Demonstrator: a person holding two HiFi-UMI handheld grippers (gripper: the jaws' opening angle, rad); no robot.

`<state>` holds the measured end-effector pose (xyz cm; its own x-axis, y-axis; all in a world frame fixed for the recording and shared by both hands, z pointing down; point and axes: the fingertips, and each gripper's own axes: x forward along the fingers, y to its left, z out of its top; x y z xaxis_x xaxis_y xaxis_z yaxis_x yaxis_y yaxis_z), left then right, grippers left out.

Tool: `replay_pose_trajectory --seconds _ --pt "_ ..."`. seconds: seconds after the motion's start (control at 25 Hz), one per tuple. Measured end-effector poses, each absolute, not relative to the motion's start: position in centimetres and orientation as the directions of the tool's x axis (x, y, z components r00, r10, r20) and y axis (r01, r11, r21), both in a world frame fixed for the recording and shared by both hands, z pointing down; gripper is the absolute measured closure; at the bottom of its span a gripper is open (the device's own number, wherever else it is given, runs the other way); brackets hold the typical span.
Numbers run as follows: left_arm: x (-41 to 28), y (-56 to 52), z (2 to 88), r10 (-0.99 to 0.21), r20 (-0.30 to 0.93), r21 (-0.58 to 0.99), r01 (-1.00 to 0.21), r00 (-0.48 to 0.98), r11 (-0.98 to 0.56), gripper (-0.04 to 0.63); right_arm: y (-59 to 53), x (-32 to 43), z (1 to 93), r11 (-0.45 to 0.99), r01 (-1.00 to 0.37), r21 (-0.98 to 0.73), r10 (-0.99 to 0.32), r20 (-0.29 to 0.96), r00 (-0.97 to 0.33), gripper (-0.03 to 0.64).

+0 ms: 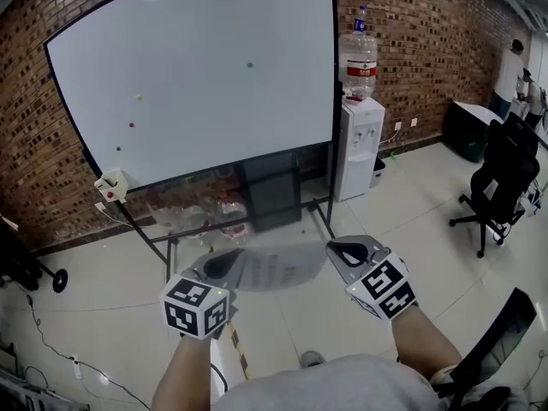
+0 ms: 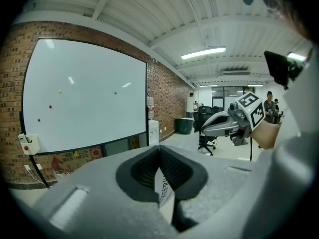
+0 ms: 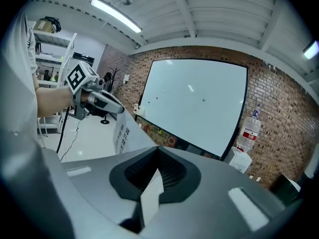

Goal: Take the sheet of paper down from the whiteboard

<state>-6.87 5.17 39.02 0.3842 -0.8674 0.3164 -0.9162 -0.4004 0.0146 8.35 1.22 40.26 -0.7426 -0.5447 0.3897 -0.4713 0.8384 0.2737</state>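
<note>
The grey left tongs point(image 2: 159, 164) and right tongs point(image 3: 158, 163) each clench an edge of a thin white paper sheet point(image 1: 278, 266). A glossy rectangular whiteboard point(image 1: 197, 75) stands beyond.

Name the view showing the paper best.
Head view: the whole paper spans between left tongs and right tongs, though blurred. The right gripper view shows part of its printed face; the left gripper view only a pinched edge.

Open floor point(image 1: 94, 294) fronts the whiteboard point(image 1: 197, 75) (stand legs point(image 1: 145, 238) splay forward); a water dispenser point(image 1: 358, 148) flanks its right; an office chair point(image 1: 501, 182) stands farther right.
</note>
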Motion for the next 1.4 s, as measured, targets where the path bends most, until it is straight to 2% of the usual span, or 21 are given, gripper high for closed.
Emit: replay_pose_trajectory --seconds 0.6,1.4 --pt "-5.1 15.4 36.3 -0.876 0.256 -0.021 -0.903 0.409 -0.429 0.594 11.0 8.3 38.0 0.821 -0.487 0.298 -0.567 0.317 -0.760 0.615" --pt "-4.8 17.7 36.5 -0.865 0.253 -0.015 -0.892 0.434 -0.451 0.594 13.7 7.4 38.6 0.837 -0.466 0.287 -0.544 0.340 -0.767 0.615"
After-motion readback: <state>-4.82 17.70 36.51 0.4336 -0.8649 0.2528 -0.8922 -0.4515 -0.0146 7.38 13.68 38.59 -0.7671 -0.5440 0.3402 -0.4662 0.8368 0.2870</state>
